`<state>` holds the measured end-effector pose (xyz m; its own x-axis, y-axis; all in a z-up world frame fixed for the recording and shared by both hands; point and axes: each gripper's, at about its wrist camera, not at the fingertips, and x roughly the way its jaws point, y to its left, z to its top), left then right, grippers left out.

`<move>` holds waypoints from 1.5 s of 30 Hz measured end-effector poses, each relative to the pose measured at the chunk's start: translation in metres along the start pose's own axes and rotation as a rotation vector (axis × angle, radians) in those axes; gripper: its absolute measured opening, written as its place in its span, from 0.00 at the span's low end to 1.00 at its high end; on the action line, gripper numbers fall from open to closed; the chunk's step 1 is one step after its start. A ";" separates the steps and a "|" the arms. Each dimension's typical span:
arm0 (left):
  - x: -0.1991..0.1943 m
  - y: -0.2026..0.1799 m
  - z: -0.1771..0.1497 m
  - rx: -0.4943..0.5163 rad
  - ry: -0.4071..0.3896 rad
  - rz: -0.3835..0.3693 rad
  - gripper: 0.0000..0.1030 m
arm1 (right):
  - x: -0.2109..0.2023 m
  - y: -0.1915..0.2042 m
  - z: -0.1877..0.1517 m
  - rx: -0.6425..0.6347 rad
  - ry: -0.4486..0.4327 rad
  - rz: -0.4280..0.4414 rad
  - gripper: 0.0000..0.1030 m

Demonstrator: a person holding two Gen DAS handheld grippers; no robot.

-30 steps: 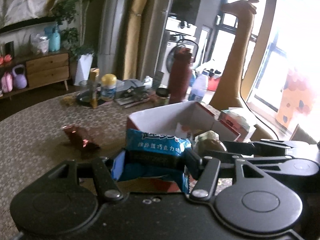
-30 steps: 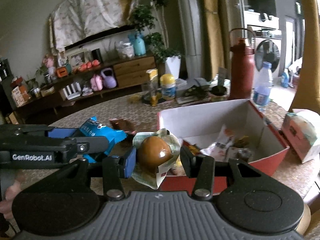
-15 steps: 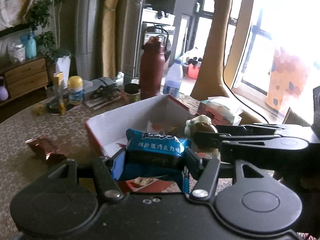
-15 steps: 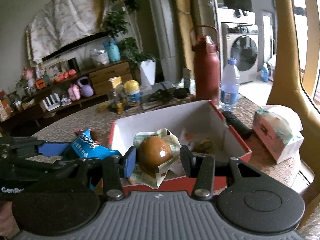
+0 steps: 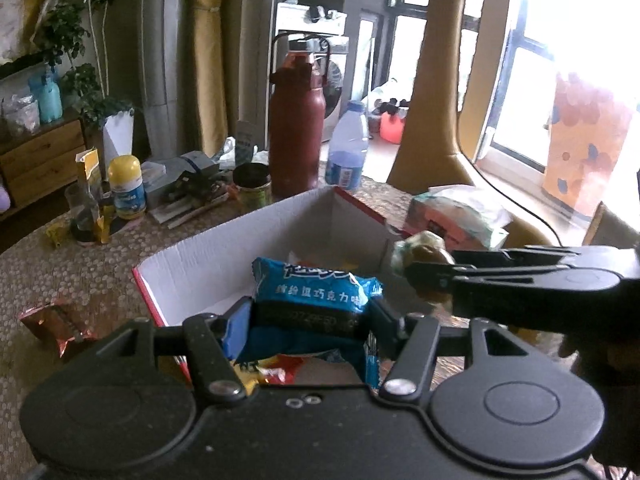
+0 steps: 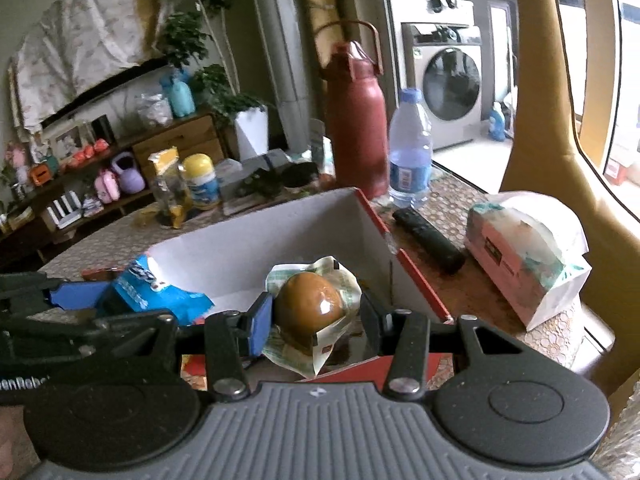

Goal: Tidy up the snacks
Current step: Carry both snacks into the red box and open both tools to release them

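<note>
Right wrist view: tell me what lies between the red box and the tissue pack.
A black remote-like stick lies on the table between the red box and the tissue pack, seen in the right wrist view.

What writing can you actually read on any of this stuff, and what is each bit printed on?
"缤纷里巧克力味", roughly, some characters uncertain: blue snack packet held in the left tool.
"enRobot", cut off at the frame edge: side of the left tool, seen in the right view.
Too small or blurred: water bottle label, yellow-capped jar, tissue pack, egg wrapper.

Two bottles (image 6: 354, 120), one box (image 6: 256, 248), three snack packets (image 5: 312, 296)
</note>
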<state>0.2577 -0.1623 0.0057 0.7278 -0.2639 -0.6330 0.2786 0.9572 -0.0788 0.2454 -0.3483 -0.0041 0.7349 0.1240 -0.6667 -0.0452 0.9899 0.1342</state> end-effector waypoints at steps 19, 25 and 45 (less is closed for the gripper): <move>0.100 0.030 0.013 -0.007 0.116 0.142 0.59 | 0.088 -0.006 0.007 0.036 0.109 -0.039 0.45; 0.117 0.035 0.013 -0.005 0.152 0.144 0.59 | 0.105 -0.001 0.004 0.021 0.142 -0.048 0.45; 0.137 0.038 0.012 0.007 0.267 0.149 0.74 | 0.113 0.005 0.000 0.024 0.185 -0.073 0.47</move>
<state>0.3758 -0.1634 -0.0749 0.5706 -0.0794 -0.8174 0.1866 0.9818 0.0348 0.3282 -0.3296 -0.0785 0.5986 0.0642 -0.7985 0.0218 0.9951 0.0964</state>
